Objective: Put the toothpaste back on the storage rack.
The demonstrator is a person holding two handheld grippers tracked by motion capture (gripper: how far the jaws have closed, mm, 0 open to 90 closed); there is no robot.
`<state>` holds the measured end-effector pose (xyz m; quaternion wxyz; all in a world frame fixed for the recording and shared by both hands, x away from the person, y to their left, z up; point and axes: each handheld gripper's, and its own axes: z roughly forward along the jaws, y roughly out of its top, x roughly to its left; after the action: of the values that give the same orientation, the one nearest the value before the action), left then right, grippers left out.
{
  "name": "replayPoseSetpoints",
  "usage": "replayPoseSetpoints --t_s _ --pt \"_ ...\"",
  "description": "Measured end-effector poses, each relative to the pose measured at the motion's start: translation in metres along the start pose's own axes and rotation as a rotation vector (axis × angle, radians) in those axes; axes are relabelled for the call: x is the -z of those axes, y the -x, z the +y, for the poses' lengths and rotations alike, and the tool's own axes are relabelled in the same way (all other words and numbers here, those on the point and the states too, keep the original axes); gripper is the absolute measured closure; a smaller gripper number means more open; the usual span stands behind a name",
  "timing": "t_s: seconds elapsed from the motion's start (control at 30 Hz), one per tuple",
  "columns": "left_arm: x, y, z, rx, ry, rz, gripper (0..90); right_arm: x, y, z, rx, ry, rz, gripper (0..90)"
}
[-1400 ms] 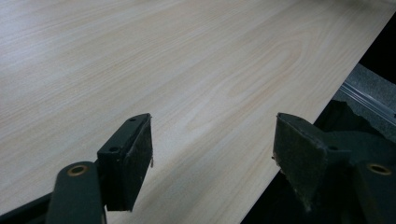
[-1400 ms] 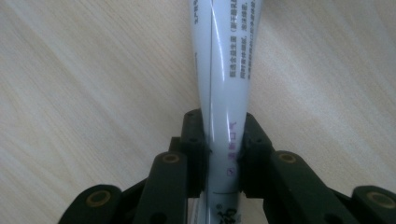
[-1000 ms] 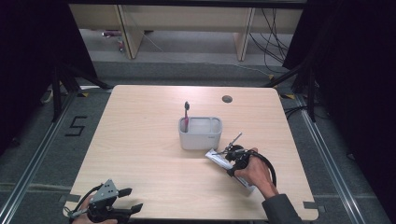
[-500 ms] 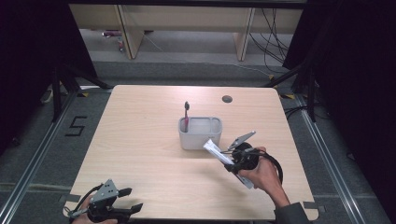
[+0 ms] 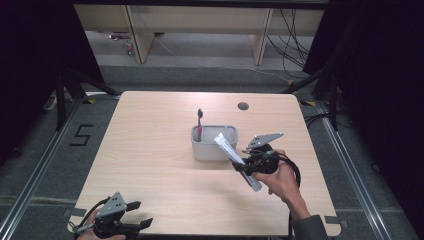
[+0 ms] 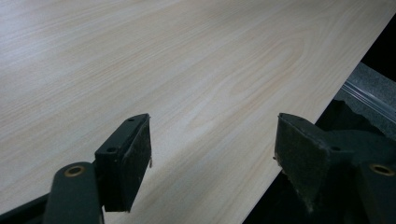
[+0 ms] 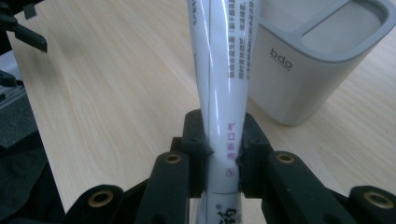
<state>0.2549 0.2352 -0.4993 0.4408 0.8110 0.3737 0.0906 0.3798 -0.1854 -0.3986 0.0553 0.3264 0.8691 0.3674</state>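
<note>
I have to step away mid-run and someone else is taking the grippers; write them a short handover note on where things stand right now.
Right gripper: shut on the white plastic toothpaste tube, held off the table, tilted, its upper end near the holder's right side.
Left gripper: open, holding nothing, at the near left edge of the light wooden table.
Grey two-compartment plastic holder: mid-table, with a dark-headed red toothbrush standing upright in its left compartment.
Done: toothbrush is in, tube is gripped and lifted.
Left, most likely: lower the tube into the right compartment and release.
</note>
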Motion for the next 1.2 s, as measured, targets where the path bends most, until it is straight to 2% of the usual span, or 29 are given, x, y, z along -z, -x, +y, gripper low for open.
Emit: replayPoseSetpoints --t_s 0.03,0.13,0.17,0.23,0.27,0.33,0.37,0.47,0.5,0.53,0.57,0.6,0.63,0.67,0.7,0.73,0.77,0.8,0.83,0.87,0.9,0.97,1.0,1.13,1.17,1.2 --pt "0.0 0.0 0.0 0.01 0.0 0.0 25.2 -0.003 0.001 0.0 0.017 0.022 -0.002 76.6" --pt "0.0 -0.001 0.0 0.026 0.001 0.003 21.6 -0.002 0.001 0.003 0.026 0.031 0.001 76.6" --pt "0.0 -0.002 0.0 0.029 0.002 0.002 20.7 -0.003 0.0 0.003 0.01 0.047 0.006 76.6" --pt "0.001 -0.003 0.001 0.015 -0.017 0.012 17.8 -0.002 0.001 0.006 0.014 0.054 0.015 76.5" --pt "-0.001 -0.001 0.0 0.038 0.008 0.002 16.5 -0.002 0.001 0.008 0.015 0.06 0.004 76.5" --pt "0.0 -0.001 0.0 0.042 0.019 0.0 16.4 -0.002 -0.001 0.011 0.008 0.074 0.009 76.5" --pt "0.0 -0.001 0.0 0.042 0.018 0.001 16.4 -0.002 0.001 0.014 0.032 0.081 0.013 76.5" --pt "0.0 -0.002 0.001 0.04 0.013 0.0 16.3 -0.001 0.0 0.019 0.022 0.117 0.024 76.5" --pt "0.0 -0.001 0.0 0.037 0.015 0.004 16.4 -0.002 0.002 0.021 0.041 0.127 0.019 76.5" --pt "0.0 -0.001 0.0 0.034 0.014 0.01 16.3 -0.001 0.001 0.022 0.023 0.127 0.022 76.5" --pt "0.0 -0.001 0.0 0.033 0.014 0.002 16.3 -0.002 0.001 0.024 0.032 0.13 0.012 76.5" --pt "0.0 -0.001 0.0 0.029 0.004 0.004 16.3 -0.002 0.001 0.025 0.02 0.127 0.01 76.5" --pt "0.0 -0.001 0.0 0.028 0.003 0.006 16.3 -0.004 0.003 0.027 0.045 0.148 0.009 76.5" --pt "0.0 -0.001 0.0 0.03 0.011 0.002 16.3 -0.003 0.001 0.028 0.016 0.143 0.012 76.5" --pt "0.0 -0.001 0.0 0.031 0.012 0.001 16.3 -0.004 0.003 0.03 0.035 0.165 0.01 76.5" --pt "0.0 -0.001 0.0 0.03 0.011 0.001 16.4 -0.003 0.003 0.031 0.023 0.16 0.007 76.5" --pt "-0.001 -0.001 0.0 0.03 0.012 0.001 16.4 -0.004 0.004 0.033 0.038 0.18 0.0 76.5" --pt "0.0 -0.001 0.0 0.028 0.002 0.003 16.4 -0.004 0.003 0.034 0.013 0.176 0.006 76.5" --pt "0.0 0.0 0.0 0.029 0.007 0.006 16.4 -0.004 0.005 0.036 0.033 0.195 -0.006 76.5" --pt "0.0 0.0 0.0 0.032 0.006 0.005 16.4 -0.005 0.005 0.036 0.008 0.206 -0.002 76.5" --pt "-0.001 0.0 0.0 0.032 0.007 -0.004 16.4 -0.006 0.006 0.037 0.006 0.221 0.005 76.5" --pt "0.0 0.0 0.0 0.029 0.005 0.003 16.4 -0.007 0.008 0.039 0.023 0.248 -0.022 76.5" --pt "0.0 0.0 0.0 0.025 0.002 0.005 16.4 -0.006 0.008 0.039 0.015 0.242 -0.014 76.6" --pt "0.0 -0.001 0.0 0.031 0.001 -0.002 16.4 -0.007 0.009 0.044 0.006 0.274 -0.032 76.6" --pt "0.0 -0.001 0.0 0.03 0.0 -0.002 16.4 -0.008 0.01 0.046 0.016 0.288 -0.02 76.6" --pt "0.0 -0.001 0.0 0.032 0.006 -0.001 16.4 -0.006 0.01 0.048 0.014 0.29 -0.034 76.6"
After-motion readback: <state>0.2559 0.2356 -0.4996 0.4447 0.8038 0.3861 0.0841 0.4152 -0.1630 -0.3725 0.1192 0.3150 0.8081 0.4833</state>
